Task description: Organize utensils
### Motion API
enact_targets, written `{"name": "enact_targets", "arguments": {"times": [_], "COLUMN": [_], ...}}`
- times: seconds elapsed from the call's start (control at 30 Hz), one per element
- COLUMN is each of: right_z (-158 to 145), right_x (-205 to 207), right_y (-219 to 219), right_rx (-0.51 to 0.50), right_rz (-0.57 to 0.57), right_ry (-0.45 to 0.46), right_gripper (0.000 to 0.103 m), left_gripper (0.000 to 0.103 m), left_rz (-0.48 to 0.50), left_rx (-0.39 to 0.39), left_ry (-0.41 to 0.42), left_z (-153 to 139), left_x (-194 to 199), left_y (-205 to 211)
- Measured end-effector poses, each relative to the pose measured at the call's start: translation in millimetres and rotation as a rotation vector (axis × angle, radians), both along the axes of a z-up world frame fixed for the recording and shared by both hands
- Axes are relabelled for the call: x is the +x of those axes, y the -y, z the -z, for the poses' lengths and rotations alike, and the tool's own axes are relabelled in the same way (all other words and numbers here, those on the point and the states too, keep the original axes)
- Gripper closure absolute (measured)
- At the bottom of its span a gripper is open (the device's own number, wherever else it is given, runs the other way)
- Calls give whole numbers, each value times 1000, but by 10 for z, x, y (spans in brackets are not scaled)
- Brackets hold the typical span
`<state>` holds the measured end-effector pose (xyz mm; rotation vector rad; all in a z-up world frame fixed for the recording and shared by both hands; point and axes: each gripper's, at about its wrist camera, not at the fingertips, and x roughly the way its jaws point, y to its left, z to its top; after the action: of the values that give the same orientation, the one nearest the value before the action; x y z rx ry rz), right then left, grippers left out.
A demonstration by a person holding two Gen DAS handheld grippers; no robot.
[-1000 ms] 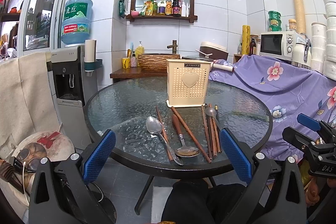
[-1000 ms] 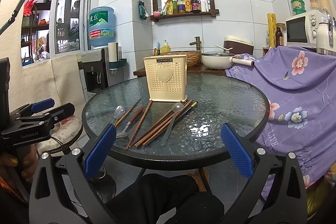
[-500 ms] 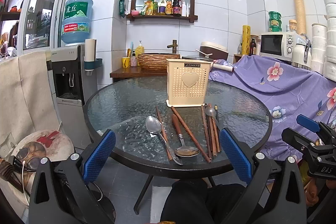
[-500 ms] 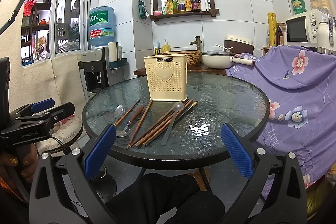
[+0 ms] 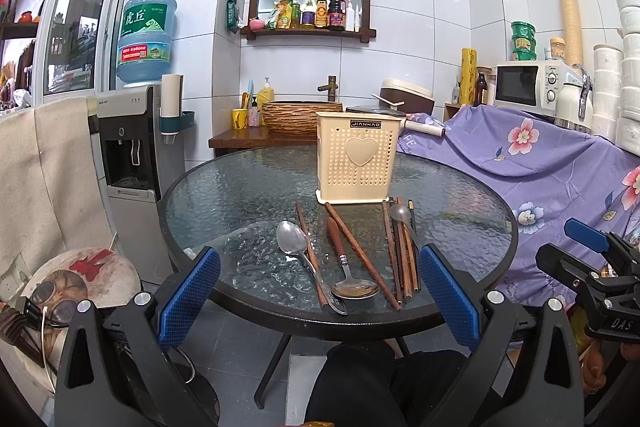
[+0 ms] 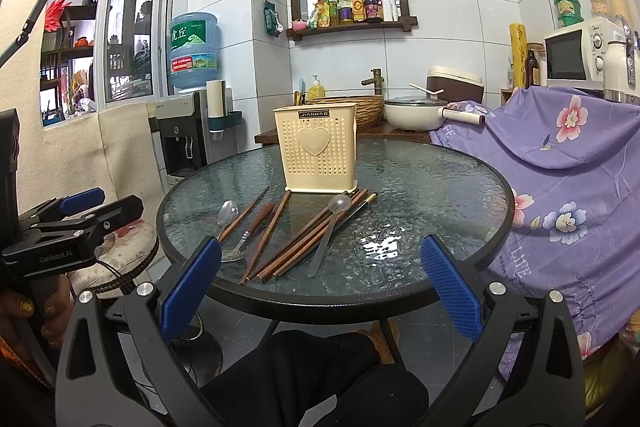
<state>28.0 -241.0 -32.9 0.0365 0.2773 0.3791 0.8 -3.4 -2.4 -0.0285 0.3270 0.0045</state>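
Note:
A cream perforated utensil holder (image 5: pixel 356 163) (image 6: pixel 320 151) stands upright on the round glass table (image 5: pixel 240 195) (image 6: pixel 432 187). In front of it lie several brown chopsticks (image 5: pixel 400 251) (image 6: pixel 296 243), a steel spoon (image 5: pixel 294 241) (image 6: pixel 227 213), a wooden-handled spoon (image 5: pixel 346 267) (image 6: pixel 250 233) and a third spoon (image 5: pixel 400 214) (image 6: pixel 332 223). My left gripper (image 5: pixel 318 297) is open and empty, held off the table's near edge. My right gripper (image 6: pixel 320 291) is open and empty, also short of the near edge.
A water dispenser (image 5: pixel 132 147) stands left of the table. A purple flowered cloth (image 5: pixel 540 163) covers the counter at right, with a microwave (image 5: pixel 528 85) on it. A stool (image 5: pixel 80 279) sits at lower left. A sink basin (image 5: pixel 300 117) and pot (image 6: pixel 416 113) are behind.

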Motion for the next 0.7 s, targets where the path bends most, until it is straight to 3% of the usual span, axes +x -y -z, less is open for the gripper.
{"name": "enact_targets", "arguments": {"times": [0.7], "right_z": [29], "right_x": [16], "right_y": [-33], "right_rx": [-2], "right_rz": [1], "right_ry": [-4], "right_gripper": [5], "left_gripper": [5], "left_rz": [0], "left_rx": [-1], "left_ry": [1], "left_z": [-3], "left_x": [-2], "left_y": [4]}}
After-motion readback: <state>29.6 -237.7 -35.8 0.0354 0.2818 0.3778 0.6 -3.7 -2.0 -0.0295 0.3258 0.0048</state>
